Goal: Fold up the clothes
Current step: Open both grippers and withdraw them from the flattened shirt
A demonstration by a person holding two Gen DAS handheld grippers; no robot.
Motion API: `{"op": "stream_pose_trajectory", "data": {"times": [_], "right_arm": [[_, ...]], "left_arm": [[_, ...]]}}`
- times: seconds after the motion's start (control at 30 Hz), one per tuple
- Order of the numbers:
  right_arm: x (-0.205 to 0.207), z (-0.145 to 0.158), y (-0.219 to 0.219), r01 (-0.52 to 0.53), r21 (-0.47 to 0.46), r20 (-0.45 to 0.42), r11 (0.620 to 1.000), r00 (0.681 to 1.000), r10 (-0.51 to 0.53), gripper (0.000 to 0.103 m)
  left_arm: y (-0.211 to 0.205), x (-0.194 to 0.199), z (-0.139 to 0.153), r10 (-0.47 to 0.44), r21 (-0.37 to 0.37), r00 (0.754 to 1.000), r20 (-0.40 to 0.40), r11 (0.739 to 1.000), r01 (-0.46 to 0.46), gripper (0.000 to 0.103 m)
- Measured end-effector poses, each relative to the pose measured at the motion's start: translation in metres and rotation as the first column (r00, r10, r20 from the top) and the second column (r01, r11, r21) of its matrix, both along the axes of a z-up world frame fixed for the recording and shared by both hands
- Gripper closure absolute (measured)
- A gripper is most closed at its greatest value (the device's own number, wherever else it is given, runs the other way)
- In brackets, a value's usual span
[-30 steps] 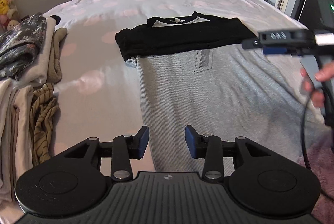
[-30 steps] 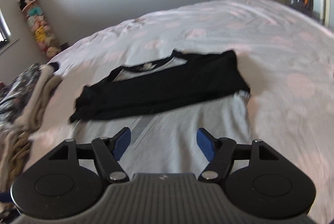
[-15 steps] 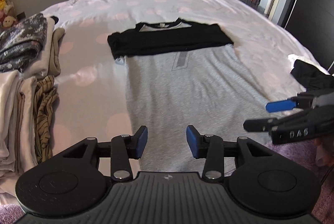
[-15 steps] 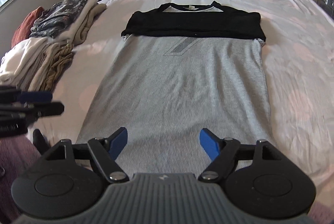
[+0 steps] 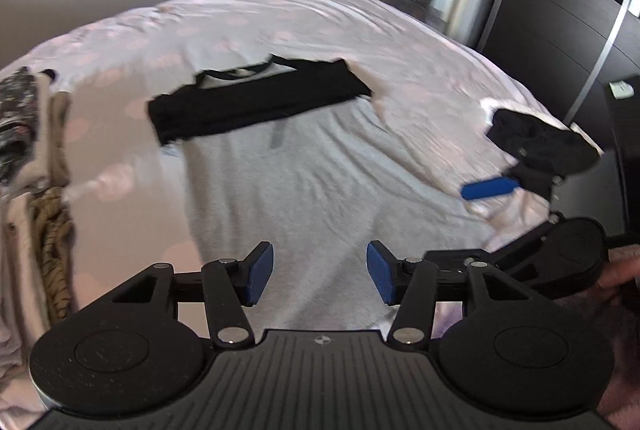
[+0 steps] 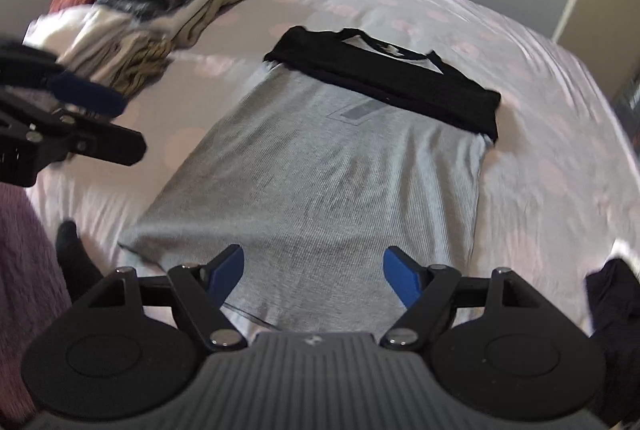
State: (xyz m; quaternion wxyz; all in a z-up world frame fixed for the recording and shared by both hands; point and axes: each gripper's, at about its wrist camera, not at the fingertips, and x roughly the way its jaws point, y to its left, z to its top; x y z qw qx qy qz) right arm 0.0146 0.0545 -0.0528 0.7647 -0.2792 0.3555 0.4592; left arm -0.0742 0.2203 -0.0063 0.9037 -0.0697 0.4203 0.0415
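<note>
A grey shirt (image 5: 320, 169) (image 6: 340, 169) lies flat on the bed, with its black sleeves (image 5: 256, 105) (image 6: 384, 81) folded across the chest. My left gripper (image 5: 320, 272) hovers over the shirt's near hem, jaws opening, nothing between them. It also shows at the left of the right wrist view as the left gripper (image 6: 132, 125). My right gripper (image 6: 314, 270) stands open over the near hem, empty. One of its blue pads (image 5: 490, 187) reaches in at the right of the left wrist view.
Stacks of folded clothes (image 5: 24, 157) (image 6: 132, 13) sit along the bed's left side. A black garment (image 5: 540, 141) (image 6: 612, 294) lies at the right edge. A dark wardrobe (image 5: 560, 9) stands beyond it. A purple blanket (image 6: 20, 250) and a socked foot (image 6: 72, 250) are near left.
The left gripper's jaws have widened. Both grippers have drawn back and up toward the shirt's near hem, and the right one has rolled. The shirt has not moved.
</note>
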Motion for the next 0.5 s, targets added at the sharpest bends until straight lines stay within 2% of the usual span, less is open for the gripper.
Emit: {"op": "stream_pose_trajectory", "data": {"times": [0.13,0.27,0.33,0.5], "right_arm": [[0.005,-0.001,-0.01,-0.065,-0.001,0.045,0.998,0.997,0.065,0.025],[0.009,-0.01,-0.027,-0.018,0.046,0.117,0.999,0.993,0.013,0.024],[0.012,-0.016,-0.038,0.02,0.08,0.137,0.997,0.99,-0.031,0.024],[0.033,-0.017,-0.065,0.154,0.248,0.026,0.956,0.986,-0.166,0.022]], "left_arm": [[-0.004,0.007,-0.011,-0.121,0.038,0.992,-0.03,0.992,0.122,0.053],[-0.006,0.016,-0.026,-0.225,0.088,0.97,-0.093,0.969,0.233,0.053],[-0.009,0.022,-0.033,-0.304,0.125,0.944,-0.127,0.939,0.32,0.052],[-0.016,0.032,-0.061,-0.445,0.149,0.855,-0.266,0.857,0.493,0.051]]}}
